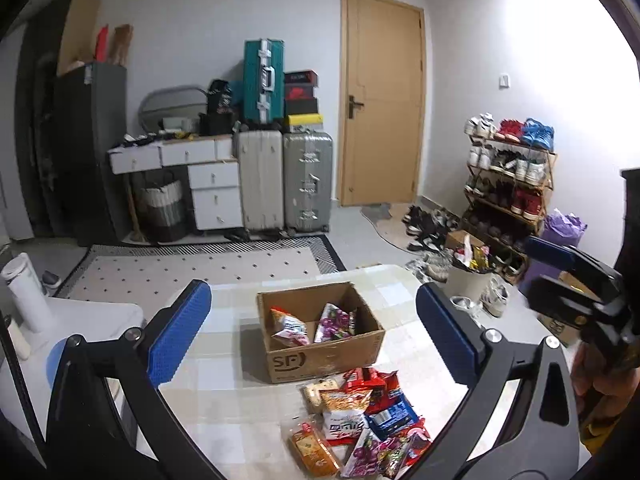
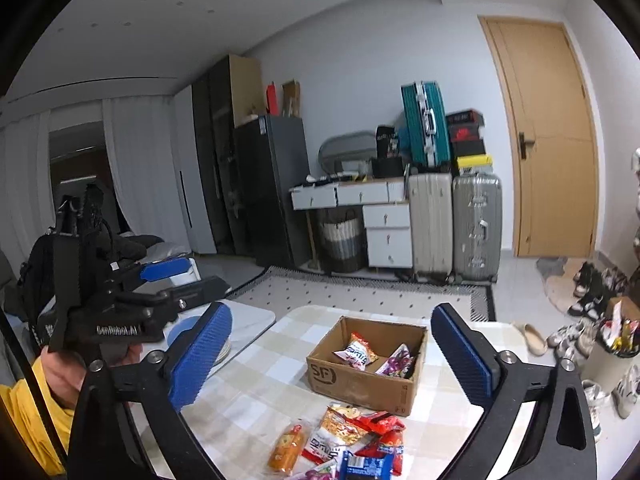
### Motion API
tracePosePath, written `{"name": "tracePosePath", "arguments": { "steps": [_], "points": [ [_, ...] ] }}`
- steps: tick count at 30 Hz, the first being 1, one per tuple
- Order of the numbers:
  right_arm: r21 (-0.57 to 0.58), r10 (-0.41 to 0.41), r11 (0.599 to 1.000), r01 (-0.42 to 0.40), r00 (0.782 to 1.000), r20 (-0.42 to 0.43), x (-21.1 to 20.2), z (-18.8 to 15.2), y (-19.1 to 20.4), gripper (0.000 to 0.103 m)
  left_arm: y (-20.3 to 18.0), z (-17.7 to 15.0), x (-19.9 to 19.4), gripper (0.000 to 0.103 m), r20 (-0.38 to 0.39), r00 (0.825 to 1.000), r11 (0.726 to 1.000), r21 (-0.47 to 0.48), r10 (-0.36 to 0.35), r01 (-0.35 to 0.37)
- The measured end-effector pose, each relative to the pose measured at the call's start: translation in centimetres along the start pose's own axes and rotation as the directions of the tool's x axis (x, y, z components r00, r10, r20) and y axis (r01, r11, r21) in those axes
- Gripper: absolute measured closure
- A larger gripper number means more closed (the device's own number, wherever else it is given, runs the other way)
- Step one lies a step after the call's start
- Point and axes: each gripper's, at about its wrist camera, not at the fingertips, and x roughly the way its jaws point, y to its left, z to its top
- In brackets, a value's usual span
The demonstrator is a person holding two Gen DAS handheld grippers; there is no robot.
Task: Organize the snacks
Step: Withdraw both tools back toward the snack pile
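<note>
Cardboard box [image 1: 320, 344] sits skewed on your worktop [image 1: 224, 412], long axis running near-left to far-right; both hand-held grippers, left [image 1: 314, 336] and right [image 2: 332, 360], gape wide, empty.

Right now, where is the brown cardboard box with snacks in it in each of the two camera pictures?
Left wrist view: the cardboard box sits at centre, slightly below the middle, between the blue fingers, with the snack pile in front of it.
Right wrist view: the box is lower centre, right of the middle.
Shared landmark: the wooden door.
</note>
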Motion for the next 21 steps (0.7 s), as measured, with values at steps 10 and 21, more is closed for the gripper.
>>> {"name": "tracePosePath", "arguments": {
  "steps": [10, 21],
  "points": [
    [-0.039, -0.087, 0.995, 0.087, 0.996, 0.003, -3.8, -8.1, 1.3, 0.001, 2.8, -9.1, -3.8, 0.001, 0.01, 0.999, 0.996, -0.081, 0.033, -0.032],
    [0.117, -0.107, 0.986, 0.117, 0.991, -0.083, -1.8, -15.5, -1.0, 0.001, 3.5, -20.3, 5.0, 0.001, -0.188, 0.981, 0.991, -0.11, 0.052, -0.074]
  ]
}}
